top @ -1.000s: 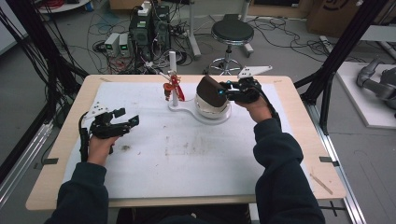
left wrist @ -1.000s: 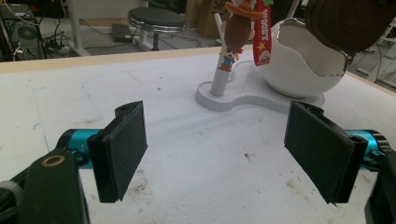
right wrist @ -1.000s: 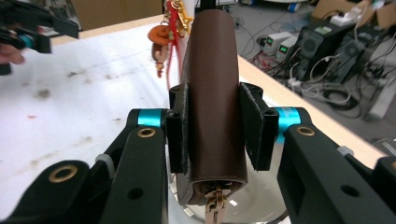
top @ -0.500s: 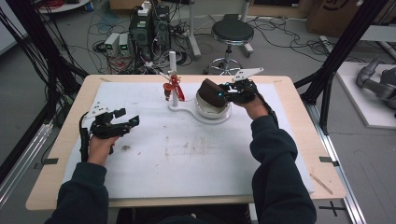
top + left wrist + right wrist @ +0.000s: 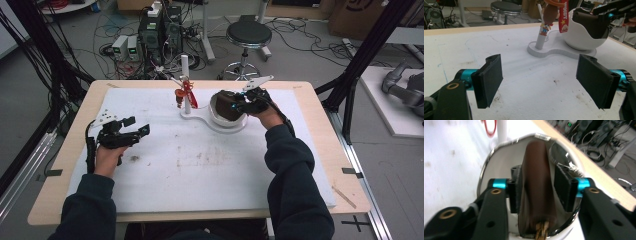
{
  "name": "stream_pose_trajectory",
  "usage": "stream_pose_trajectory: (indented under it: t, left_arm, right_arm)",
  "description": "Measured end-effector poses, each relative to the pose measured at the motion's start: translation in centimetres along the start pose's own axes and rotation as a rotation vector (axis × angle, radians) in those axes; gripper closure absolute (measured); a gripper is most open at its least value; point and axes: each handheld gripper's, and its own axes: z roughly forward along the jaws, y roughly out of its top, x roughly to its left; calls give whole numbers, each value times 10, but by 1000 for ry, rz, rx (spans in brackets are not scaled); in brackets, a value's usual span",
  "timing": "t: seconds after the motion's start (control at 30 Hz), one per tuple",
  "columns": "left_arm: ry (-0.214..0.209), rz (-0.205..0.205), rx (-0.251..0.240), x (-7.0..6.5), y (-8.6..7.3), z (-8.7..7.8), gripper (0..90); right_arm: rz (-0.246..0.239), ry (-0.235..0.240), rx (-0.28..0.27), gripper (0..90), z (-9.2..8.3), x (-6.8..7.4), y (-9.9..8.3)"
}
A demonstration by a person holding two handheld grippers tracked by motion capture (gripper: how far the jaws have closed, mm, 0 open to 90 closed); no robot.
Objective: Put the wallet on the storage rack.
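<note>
Right gripper [image 5: 537, 188] pinches the brown pouch [image 5: 535, 182] inside the white bowl [image 5: 216, 114], far right — a tilted pull could catch the rim and tip the bowl. Left gripper [image 5: 541, 81] hangs spread wide, near left — empty.

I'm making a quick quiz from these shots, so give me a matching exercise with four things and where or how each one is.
Things:
1. left gripper
2. right gripper
3. brown object
4. toy figure

States:
A. hangs on the white post
B. open, above bare table
C. inside the white bowl
D. shut on the brown object

Pairs: 1-B, 2-D, 3-C, 4-A
</note>
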Motion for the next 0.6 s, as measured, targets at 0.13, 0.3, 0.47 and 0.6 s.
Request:
stream_pose_trajectory:
  t: [0.13,0.3,0.47,0.6]
  left_arm:
    - [4,1,-6,0,0,-1,211]
    - [13,10,-27,1,2,-4,193]
    - [13,71,-33,0,2,-4,176]
    - [4,62,-30,-1,2,-3,175]
  right_arm:
    - [46,-7,-37,521,-16,1,-1]
    - [125,-21,-39,405,-41,-1,-9]
    - [185,-49,-69,329,-65,6,-32]
    - [236,-65,-99,304,-84,15,-56]
